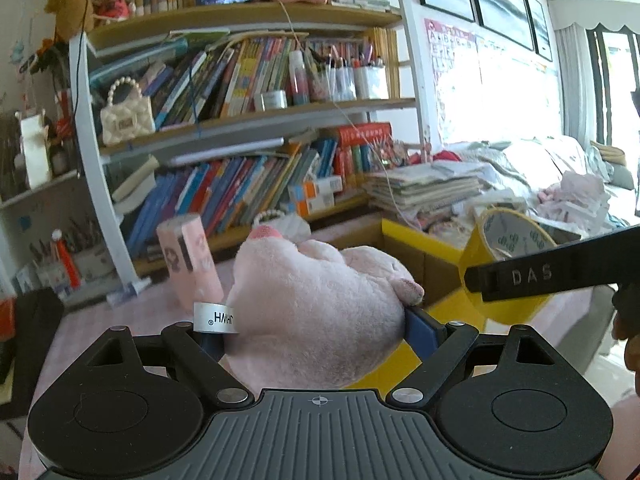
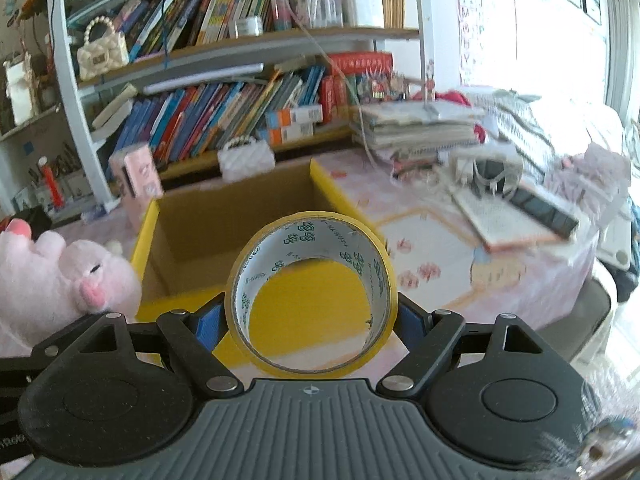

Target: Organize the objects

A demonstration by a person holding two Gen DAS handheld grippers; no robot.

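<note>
Colours and patterns only.

- Plush toy (image 1: 320, 304): pale pink fur, darker pink snout and ear tips; white sewn tag with black letters.
- Tape roll (image 2: 312, 292): yellow outside, inner core white with a repeating dark green logo print.
- Cardboard box (image 2: 236, 216): brown inside, yellow rim and yellow outer faces.
- Tablecloth (image 2: 436, 256): light pink, with orange outlines and small red motifs.
- Left gripper (image 1: 316, 320) and right gripper (image 2: 312, 316): black bodies, grey ribbed centre plate, blue pads.
- Pink carton (image 1: 192, 264) beside the box: pink with a dark stripe and dark printed figure.
- Small handbag (image 1: 126, 116) on the shelf: cream, quilted, white bead handle.
- Bookshelf (image 1: 100, 184): white frame, tan boards, book spines in mixed colours.
</note>
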